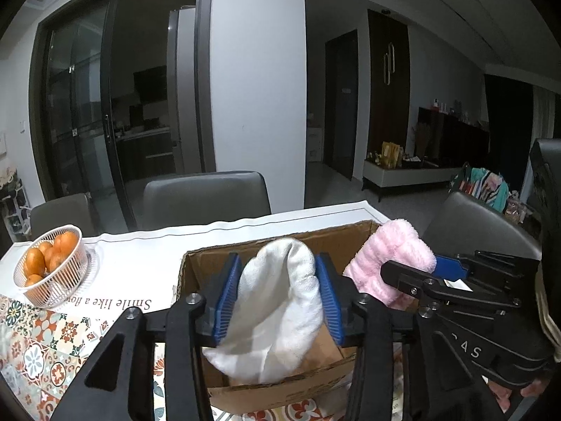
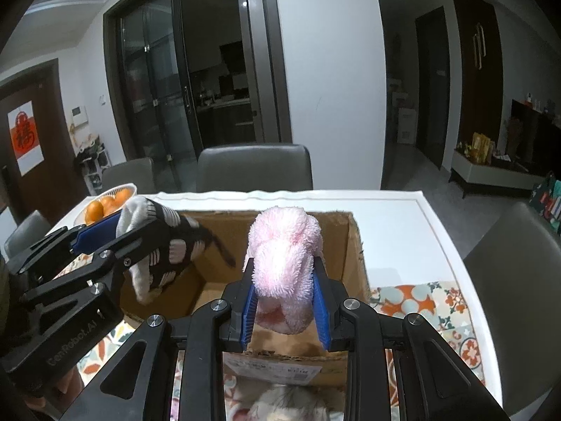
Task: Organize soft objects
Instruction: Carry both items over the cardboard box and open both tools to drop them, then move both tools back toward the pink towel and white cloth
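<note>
**Both socks held over the box**

Seen from the left wrist camera, the left hand-held gripper has its 2 blue pads pressed against a white sock, pinching it from both sides. The sock bulges up between the pads and its loose end hangs down into the open cardboard box, which stands on the bench. To the right, the right hand-held gripper reaches in from the side and pinches a fluffy pink sock near the box's right wall. A white basket of oranges sits well apart on the left of the bench, beside a patterned mat. A grey chair stands behind the bench.

From the right wrist camera, the right hand-held gripper squeezes the pink sock between its blue pads, above the open box. The sock's rounded top rises over the fingers and its lower end droops toward the box's near edge. At left, the left hand-held gripper holds the other sock, which shows black stripes on this side and dangles over the box's left part. The oranges lie behind it, and the patterned mat shows to the right of the box.
</note>
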A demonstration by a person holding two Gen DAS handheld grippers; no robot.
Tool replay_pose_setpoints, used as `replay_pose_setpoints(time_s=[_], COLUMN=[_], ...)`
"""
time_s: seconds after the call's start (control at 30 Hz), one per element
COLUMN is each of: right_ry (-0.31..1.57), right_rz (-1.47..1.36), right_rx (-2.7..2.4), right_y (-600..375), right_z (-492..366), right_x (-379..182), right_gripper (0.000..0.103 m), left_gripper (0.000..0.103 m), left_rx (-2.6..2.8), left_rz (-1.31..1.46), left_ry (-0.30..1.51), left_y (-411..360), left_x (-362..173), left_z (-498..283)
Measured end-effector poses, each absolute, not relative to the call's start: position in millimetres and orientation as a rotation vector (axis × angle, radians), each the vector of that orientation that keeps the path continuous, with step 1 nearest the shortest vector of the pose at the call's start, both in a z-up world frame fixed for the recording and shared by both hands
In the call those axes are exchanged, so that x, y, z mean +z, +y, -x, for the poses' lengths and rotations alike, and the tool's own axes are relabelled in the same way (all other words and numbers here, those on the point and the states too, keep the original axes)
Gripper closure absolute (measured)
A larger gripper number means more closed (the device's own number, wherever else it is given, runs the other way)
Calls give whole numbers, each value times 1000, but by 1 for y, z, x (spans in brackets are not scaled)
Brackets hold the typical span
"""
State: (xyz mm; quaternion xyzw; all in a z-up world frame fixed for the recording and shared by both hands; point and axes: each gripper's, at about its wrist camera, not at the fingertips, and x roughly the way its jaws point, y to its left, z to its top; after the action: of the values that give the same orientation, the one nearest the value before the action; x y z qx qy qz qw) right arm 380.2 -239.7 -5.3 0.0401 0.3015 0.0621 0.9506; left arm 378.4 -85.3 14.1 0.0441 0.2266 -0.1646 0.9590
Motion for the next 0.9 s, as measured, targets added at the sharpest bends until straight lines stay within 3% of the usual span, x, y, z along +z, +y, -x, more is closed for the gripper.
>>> replay_pose_setpoints(time_s=[0.07,0.17,0.37,0.77,0.9], right_ry=[625,614,595,542,529], right_rz=[-86,-96,-91,-54,-56], right_rx=[124,102,65,45,42], right_y=[-240,-242,-245,-239,-236], right_z=[-382,-381,-373,-335,-317], right_x=[-8,-7,3,20,22], right_gripper=[66,44,43,43,38], left_gripper=[53,45,25,24,24], left_rx=[-328,-322,-296,-252,-245], left_rz=[-89,-93,-106,-104,-100], left_ry=[458,449,422,391,389], left_y=[-85,-82,-76,-61,-56], left_x=[13,15,23,31,33], left_z=[-377,-374,-364,-318,-300])
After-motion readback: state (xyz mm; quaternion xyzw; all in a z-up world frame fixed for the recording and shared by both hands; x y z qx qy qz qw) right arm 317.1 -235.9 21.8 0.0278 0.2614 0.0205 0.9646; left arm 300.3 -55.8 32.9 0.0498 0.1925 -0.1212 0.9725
